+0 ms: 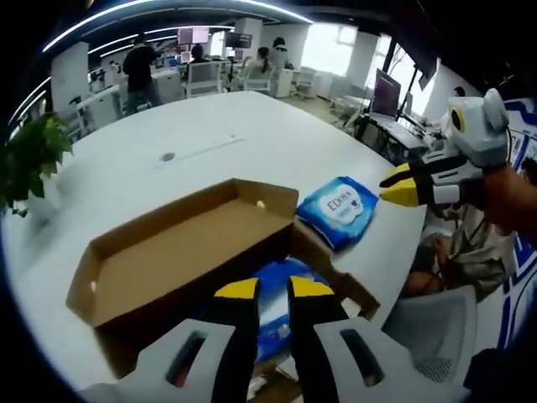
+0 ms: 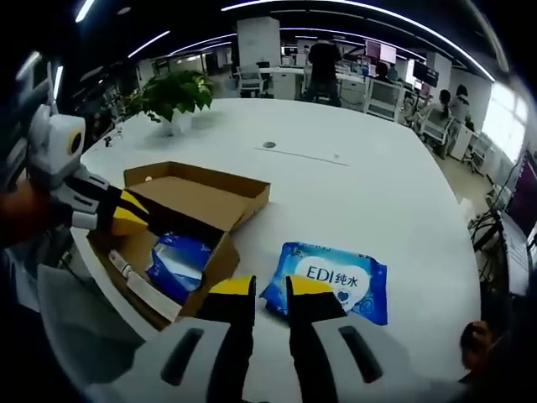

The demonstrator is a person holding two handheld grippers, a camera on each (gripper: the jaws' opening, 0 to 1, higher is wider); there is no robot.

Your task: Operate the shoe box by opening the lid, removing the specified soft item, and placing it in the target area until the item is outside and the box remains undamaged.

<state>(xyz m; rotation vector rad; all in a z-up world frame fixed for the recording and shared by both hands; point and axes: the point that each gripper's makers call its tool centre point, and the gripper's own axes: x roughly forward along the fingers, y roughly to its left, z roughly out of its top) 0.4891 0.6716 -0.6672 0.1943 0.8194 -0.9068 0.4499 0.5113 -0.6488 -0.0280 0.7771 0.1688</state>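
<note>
- Right gripper (image 2: 269, 290), nearest the lens in right gripper view: jaws close together with a narrow gap, nothing between them; hangs just short of the wipes pack (image 2: 329, 280), apart from it.
- Left gripper (image 1: 273, 290) in left gripper view: jaws likewise near-closed, empty, poised over the box interior above a second blue pack (image 1: 270, 311).
- Shoe box (image 2: 200, 243) lies on the white bench (image 2: 377, 201) with lid (image 1: 180, 252) folded back and open; no damage noted on visible cardboard.
- Wipes pack (soft, blue/white, "EDI" print) lies flat on bench just beside the box, outside it.
- Step judged: lid opening done, one soft item already out. Whether its spot counts as the target area cannot be told; no marking seen.
- Next move, as judged: if second pack is also specified, left gripper must open wider, descend without pressing box walls, pinch the soft wrap lightly.
- Hidden/unclear: second pack partly covered by jaws in left gripper view; a pale object (image 2: 143, 281) along the box's near wall not identifiable; box's near corner cut off.
</note>
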